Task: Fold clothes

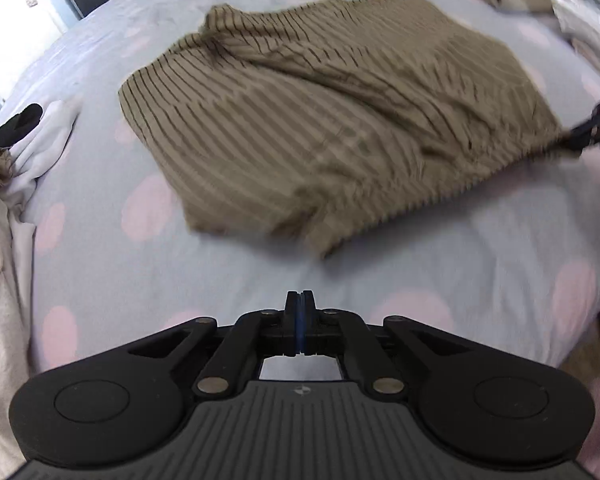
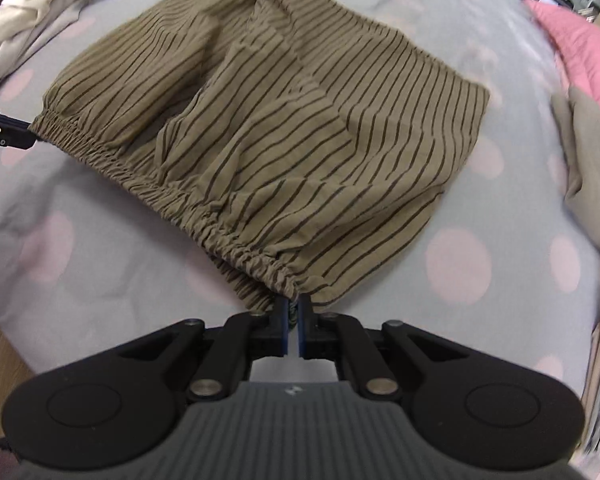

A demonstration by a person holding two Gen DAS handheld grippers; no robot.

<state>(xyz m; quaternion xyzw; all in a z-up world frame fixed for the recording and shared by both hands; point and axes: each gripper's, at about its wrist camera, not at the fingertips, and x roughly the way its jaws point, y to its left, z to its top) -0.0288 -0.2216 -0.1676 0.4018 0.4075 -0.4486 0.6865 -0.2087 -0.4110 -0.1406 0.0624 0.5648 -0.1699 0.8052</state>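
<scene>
**Striped shorts gripped at the waistband**

Covering everything, a grey bed (image 2: 100, 264) with pink dots carries the olive striped shorts (image 2: 284, 128) at its middle; loose pale clothes (image 1: 40, 148) lie beside; right tool (image 2: 294, 316) pinches the elastic waistband — left tool (image 1: 300, 312) closed, empty, short of the shorts.

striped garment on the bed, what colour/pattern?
Olive-brown garment with thin dark stripes and a gathered elastic edge; clearest in the right wrist view.
</scene>
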